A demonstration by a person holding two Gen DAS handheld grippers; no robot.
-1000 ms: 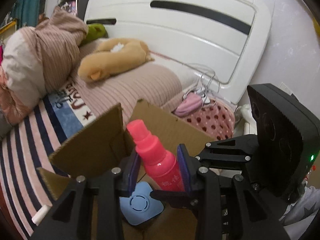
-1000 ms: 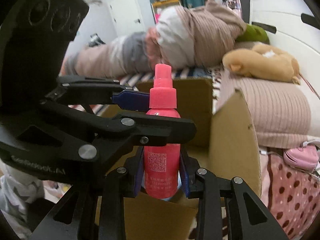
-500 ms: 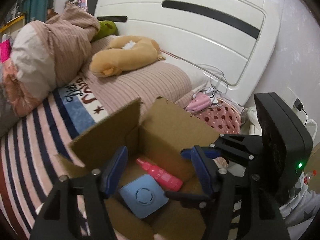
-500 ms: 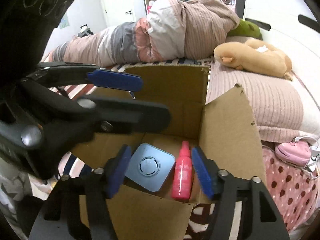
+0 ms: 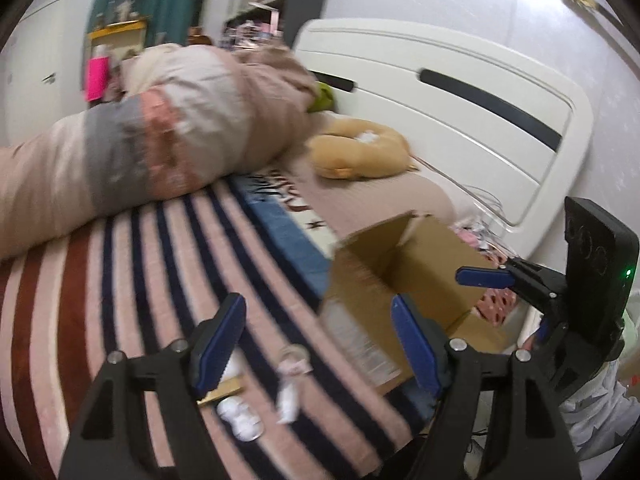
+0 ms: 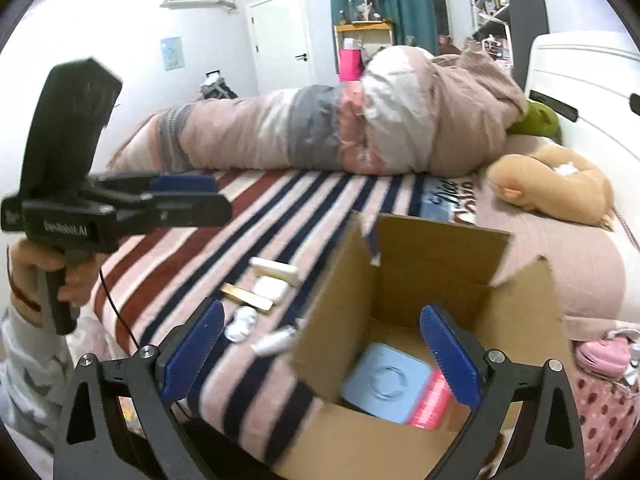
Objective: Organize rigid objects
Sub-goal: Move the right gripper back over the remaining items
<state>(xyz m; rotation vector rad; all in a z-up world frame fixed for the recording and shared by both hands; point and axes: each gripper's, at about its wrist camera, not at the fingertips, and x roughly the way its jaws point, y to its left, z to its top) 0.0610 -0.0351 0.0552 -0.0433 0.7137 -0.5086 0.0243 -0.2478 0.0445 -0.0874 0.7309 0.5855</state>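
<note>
- Both are empty with jaws apart: left hand-held gripper [image 5: 316,344], right hand-held gripper [image 6: 320,354].
- The pink bottle [image 6: 430,398] lies in the cardboard box [image 6: 432,264] at the bed's near edge, beside a blue square device [image 6: 386,380].
- Next, probably: fetch the small white items [image 6: 272,286] on the striped blanket [image 6: 192,248] beside the box.

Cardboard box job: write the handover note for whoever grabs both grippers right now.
Left gripper: open, empty, over the striped blanket beside the small items.
Right gripper: open, empty, above the cardboard box.
Done: blue square device and pink spray bottle lie in the box.
Left: white case, white tube, gold strip, earbud case and a small silver-white tube on the blanket beside the box.
</note>
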